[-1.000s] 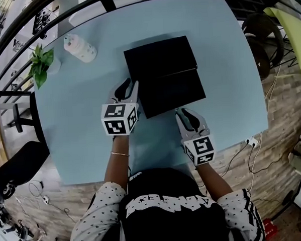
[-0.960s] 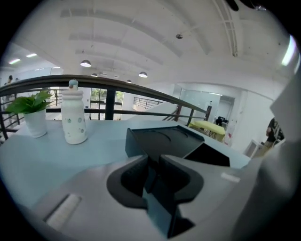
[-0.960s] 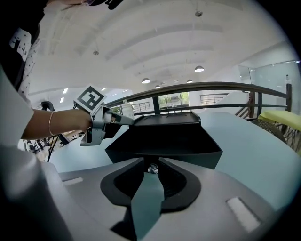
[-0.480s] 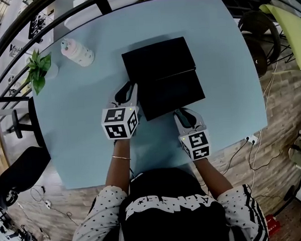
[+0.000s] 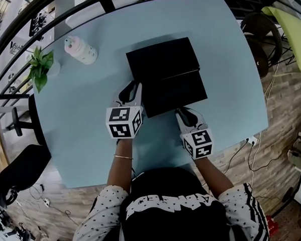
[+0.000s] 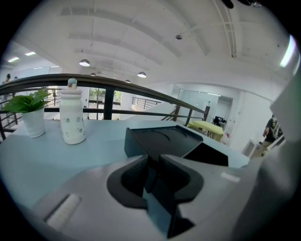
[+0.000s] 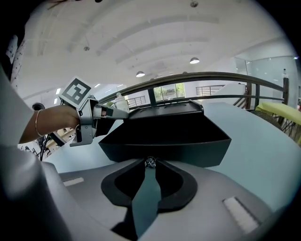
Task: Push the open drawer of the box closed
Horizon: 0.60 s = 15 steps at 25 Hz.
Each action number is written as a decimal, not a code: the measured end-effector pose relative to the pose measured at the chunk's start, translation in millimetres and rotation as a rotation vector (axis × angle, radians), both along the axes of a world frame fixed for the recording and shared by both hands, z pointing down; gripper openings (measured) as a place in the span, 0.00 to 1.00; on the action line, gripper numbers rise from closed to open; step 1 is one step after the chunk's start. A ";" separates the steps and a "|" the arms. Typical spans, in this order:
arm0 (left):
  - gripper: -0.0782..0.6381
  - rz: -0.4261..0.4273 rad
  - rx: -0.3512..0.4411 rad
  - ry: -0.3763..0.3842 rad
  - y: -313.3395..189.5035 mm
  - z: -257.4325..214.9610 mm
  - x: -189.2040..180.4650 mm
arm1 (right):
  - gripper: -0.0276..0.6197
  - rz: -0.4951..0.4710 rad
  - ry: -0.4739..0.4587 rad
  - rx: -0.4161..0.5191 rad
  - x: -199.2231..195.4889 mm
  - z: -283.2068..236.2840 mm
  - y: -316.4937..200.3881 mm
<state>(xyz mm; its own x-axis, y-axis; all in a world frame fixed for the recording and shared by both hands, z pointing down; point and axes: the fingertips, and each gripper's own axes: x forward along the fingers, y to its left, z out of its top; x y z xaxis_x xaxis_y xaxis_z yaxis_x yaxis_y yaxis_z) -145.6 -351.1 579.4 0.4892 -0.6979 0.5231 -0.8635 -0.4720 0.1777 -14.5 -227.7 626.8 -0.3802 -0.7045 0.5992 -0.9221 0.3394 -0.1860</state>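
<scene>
Head view: person at near edge of table [image 5: 80,121], one gripper per hand, both at box [image 5: 161,59].
Table: pale blue, smooth matte top, rounded corners.
Box: black, flat, rectangular, matte; sits mid-table. Top face shows shallow curved recesses in left gripper view.
Drawer [image 5: 175,93]: black open tray, pulled out on box's near side, toward person. Front wall sloped, top edge straight, interior dark.
L gripper [image 6: 153,160]: grey moulded jaws a narrow slit apart, nothing between them. Box's near-left corner shows just beyond tips. Head view puts tips at left side, where drawer meets box; contact can't be confirmed.
R gripper [image 7: 149,163]: jaws pressed together at tips, empty. Tips right at drawer front wall, on its right half; touching or just short, can't tell.
Bottle [image 5: 81,49]: white cylinder w/ small dot print and knob cap, upright, far-left on table, well apart from box.
Plant [image 5: 39,65]: green leaves in white pot, left of bottle, nr table edge.
Railing [image 6: 141,84]: dark curved metal bars beyond table's far edge.
</scene>
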 end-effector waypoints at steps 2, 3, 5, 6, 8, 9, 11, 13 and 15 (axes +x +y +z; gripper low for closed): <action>0.11 0.003 0.000 0.002 -0.4 -0.1 0.5 | 0.16 -0.005 -0.002 0.009 -2.5 -2.7 -4.2; 0.11 0.004 0.000 0.001 -0.5 -0.5 0.7 | 0.16 -0.006 -0.002 0.012 -3.2 -3.7 -6.0; 0.11 0.004 0.000 -0.001 -0.3 -1.1 1.0 | 0.16 -0.004 -0.001 0.015 -3.7 -5.1 -8.3; 0.11 0.004 0.000 -0.002 -0.4 -1.3 1.0 | 0.16 -0.003 -0.002 0.015 -3.7 -5.4 -8.9; 0.11 0.004 0.002 -0.005 -0.9 -1.4 0.4 | 0.16 -0.003 -0.005 0.013 -4.3 -5.6 -9.9; 0.11 0.003 0.002 -0.006 -0.9 -1.4 0.1 | 0.16 -0.004 -0.004 0.014 -4.3 -5.8 -10.7; 0.11 0.002 0.001 -0.007 -0.6 -1.2 -0.1 | 0.16 -0.004 -0.001 0.017 -3.4 -6.1 -13.0; 0.11 0.001 0.001 -0.010 -0.4 -1.2 0.0 | 0.16 -0.006 0.001 0.017 -2.6 -6.2 -15.4; 0.11 0.001 0.003 -0.012 -0.4 -1.2 0.2 | 0.16 -0.008 0.002 0.017 -3.2 -6.3 -17.3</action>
<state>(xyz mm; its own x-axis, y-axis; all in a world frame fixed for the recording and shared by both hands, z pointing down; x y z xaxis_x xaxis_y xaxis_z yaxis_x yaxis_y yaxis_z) -145.4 -351.5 578.2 0.4836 -0.6988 0.5270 -0.8651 -0.4734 0.1660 -17.7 -245.0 620.4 -0.3853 -0.7116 0.5876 -0.9194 0.3504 -0.1786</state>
